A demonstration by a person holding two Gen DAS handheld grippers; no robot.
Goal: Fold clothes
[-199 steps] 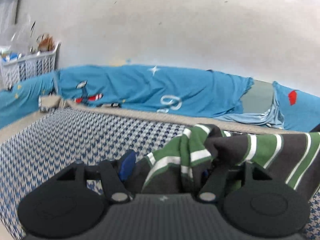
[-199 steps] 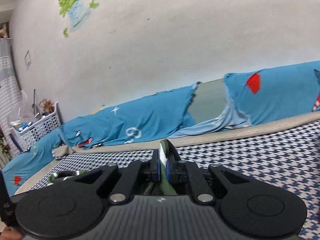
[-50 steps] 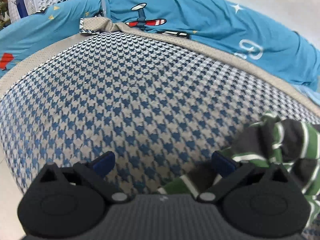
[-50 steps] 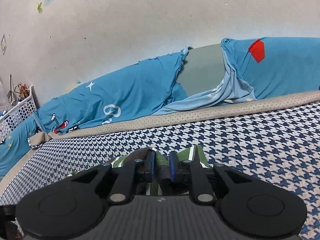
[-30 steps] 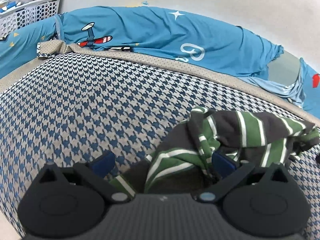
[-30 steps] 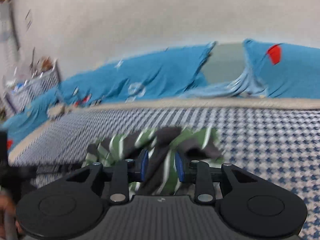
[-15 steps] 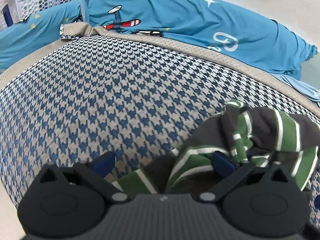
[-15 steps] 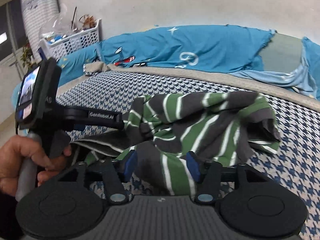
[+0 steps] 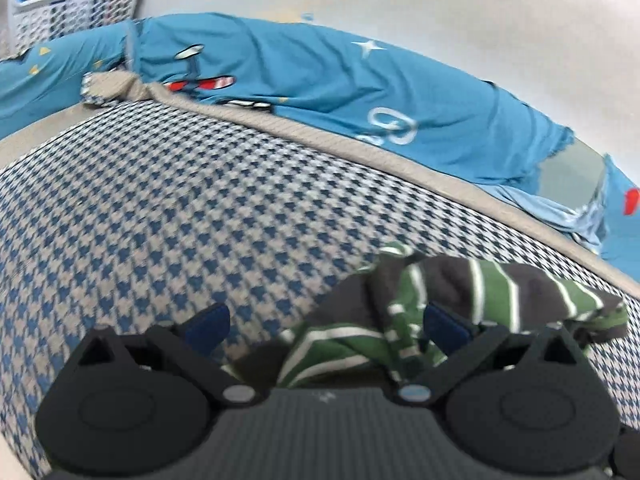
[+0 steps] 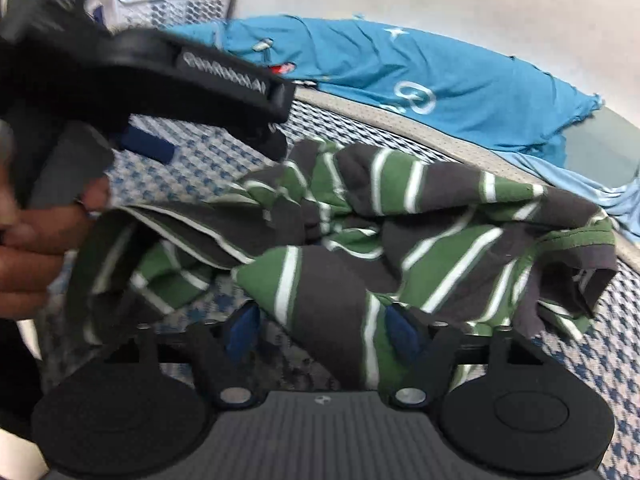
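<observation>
A crumpled shirt with green, grey and white stripes point(image 10: 400, 216) lies on the houndstooth bed cover point(image 9: 200, 208). My right gripper point(image 10: 323, 330) is low over its near edge. A fold of the shirt runs between its blue pads point(image 10: 242, 330), whose jaws are closing; the left pad still stands clear of the cloth. My left gripper point(image 9: 326, 322) is wide open at the shirt's point(image 9: 460, 292) left end, with cloth by its right pad point(image 9: 444, 322) only. The right wrist view shows a hand point(image 10: 36, 232) holding that left gripper at upper left.
Blue printed bedding point(image 9: 320, 80) is heaped along the white wall behind the cover's tan border point(image 9: 360, 148). A white plastic basket point(image 10: 176, 4) with clutter stands at the far left. Bare houndstooth cover spreads left of the shirt.
Both grippers, earlier shut on the lifted shirt, have let go and it now lies on the bed. The right gripper has rolled, dropped lower and come close to the left gripper.
</observation>
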